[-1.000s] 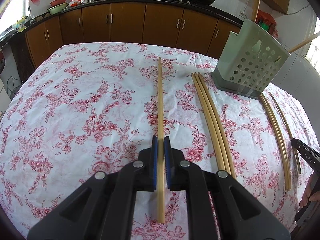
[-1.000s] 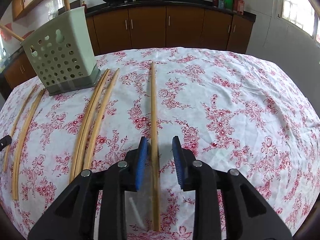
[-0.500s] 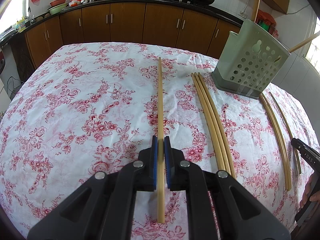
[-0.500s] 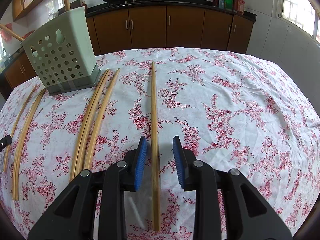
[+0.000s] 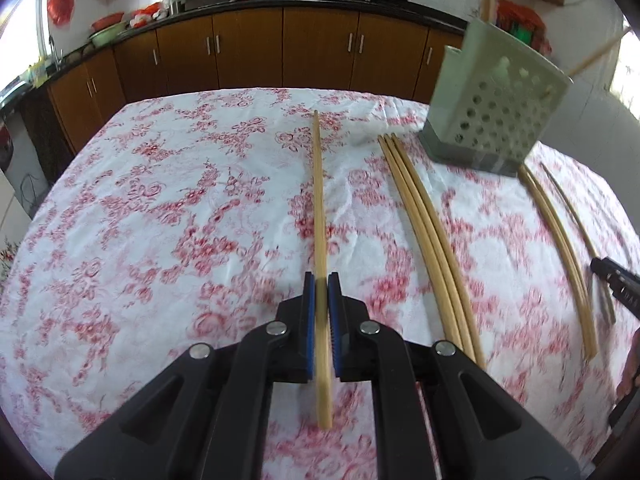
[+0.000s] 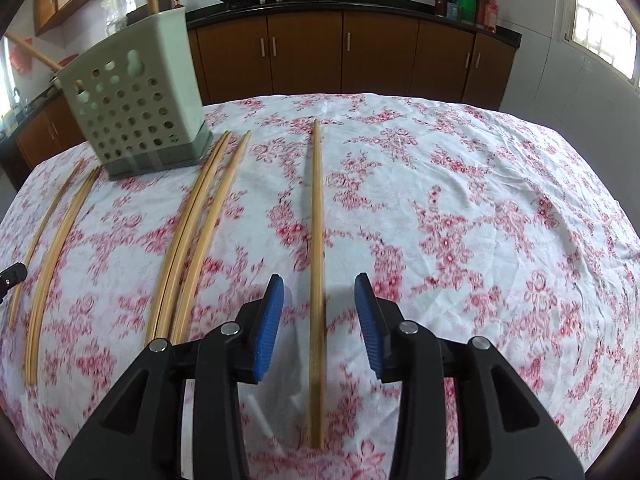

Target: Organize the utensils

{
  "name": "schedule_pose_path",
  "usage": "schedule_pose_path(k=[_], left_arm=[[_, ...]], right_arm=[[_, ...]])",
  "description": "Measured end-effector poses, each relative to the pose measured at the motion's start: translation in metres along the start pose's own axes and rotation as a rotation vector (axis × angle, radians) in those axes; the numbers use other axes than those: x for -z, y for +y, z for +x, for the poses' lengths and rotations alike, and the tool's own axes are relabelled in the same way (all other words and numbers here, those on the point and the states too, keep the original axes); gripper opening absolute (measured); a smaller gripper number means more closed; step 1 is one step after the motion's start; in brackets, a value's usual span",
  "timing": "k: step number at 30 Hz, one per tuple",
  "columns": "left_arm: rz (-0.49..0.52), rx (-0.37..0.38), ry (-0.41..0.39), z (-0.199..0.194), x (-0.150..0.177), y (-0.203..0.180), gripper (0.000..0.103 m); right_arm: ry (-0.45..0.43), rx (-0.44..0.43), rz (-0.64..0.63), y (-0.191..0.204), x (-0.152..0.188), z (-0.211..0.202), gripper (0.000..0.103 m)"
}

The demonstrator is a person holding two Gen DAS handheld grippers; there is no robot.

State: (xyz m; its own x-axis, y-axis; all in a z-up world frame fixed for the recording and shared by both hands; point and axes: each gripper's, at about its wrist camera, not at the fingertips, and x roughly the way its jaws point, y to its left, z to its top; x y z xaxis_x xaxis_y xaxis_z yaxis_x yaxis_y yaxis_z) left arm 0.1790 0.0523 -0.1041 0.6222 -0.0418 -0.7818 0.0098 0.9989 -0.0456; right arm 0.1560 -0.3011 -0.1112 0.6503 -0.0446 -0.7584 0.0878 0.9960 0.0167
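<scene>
Room: a kitchen with brown cabinets (image 5: 248,52) along the back wall and woks on the dark counter; in front, a table under a white cloth with red flowers (image 5: 160,208).

Left wrist view, claw: the left gripper (image 5: 321,284) is pressed together on a single chopstick (image 5: 319,200), blue pads tight against both its sides, as they were a second ago.

Left wrist view, change: the picture is now smeared, and the held chopstick sits slightly skewed between the pads, which suggests the lift is starting.

Left wrist view, other utensils: a bundle of three chopsticks (image 5: 424,216) lies just right of the held one; further right, a pair (image 5: 560,248) runs out from beside the green perforated holder (image 5: 500,120), which already has sticks standing in it.

Right wrist view, claw: the right gripper (image 6: 319,292) has just been opening; its pads now stand spread, clear of the lone chopstick (image 6: 316,216) between them.

Right wrist view, chopstick: it lies flat on the cloth, touched by neither pad.

Right wrist view, surroundings: the holder (image 6: 136,104) stands far left, with more chopsticks (image 6: 200,216) between it and the lone one.

Meaning for the task: my reading is that the right side is widening to line up a fresh grasp, while the left stick is secured and ready to go to the holder.
</scene>
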Motion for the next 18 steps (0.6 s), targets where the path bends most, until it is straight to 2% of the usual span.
schedule_pose_path(k=[2,3,4,6,8,15,18], left_arm=[[-0.004,0.004,0.0,-0.002,0.002,0.001,0.01],[-0.005,0.005,0.0,-0.002,0.003,0.001,0.009],[0.001,0.004,-0.001,-0.002,0.002,0.0,0.008],[0.035,-0.018,0.004,-0.002,0.001,-0.005,0.008],[0.036,-0.006,-0.011,-0.009,-0.002,-0.005,0.008],[-0.016,0.064,-0.217,-0.083,-0.037,0.0,0.008],[-0.047,0.099,-0.282,-0.108,-0.055,0.002,0.008]], right_arm=[[-0.002,-0.007,0.004,-0.001,0.004,-0.003,0.025],[-0.003,-0.009,0.002,-0.001,0.005,-0.005,0.013],[-0.004,-0.012,-0.001,-0.002,0.006,-0.005,0.007],[0.002,-0.004,-0.014,-0.001,0.005,-0.006,0.007],[-0.022,-0.014,-0.005,-0.003,0.0,-0.016,0.007],[-0.241,-0.041,0.018,-0.008,-0.034,-0.085,0.007],[-0.314,-0.054,0.025,-0.009,-0.046,-0.108,0.007]])
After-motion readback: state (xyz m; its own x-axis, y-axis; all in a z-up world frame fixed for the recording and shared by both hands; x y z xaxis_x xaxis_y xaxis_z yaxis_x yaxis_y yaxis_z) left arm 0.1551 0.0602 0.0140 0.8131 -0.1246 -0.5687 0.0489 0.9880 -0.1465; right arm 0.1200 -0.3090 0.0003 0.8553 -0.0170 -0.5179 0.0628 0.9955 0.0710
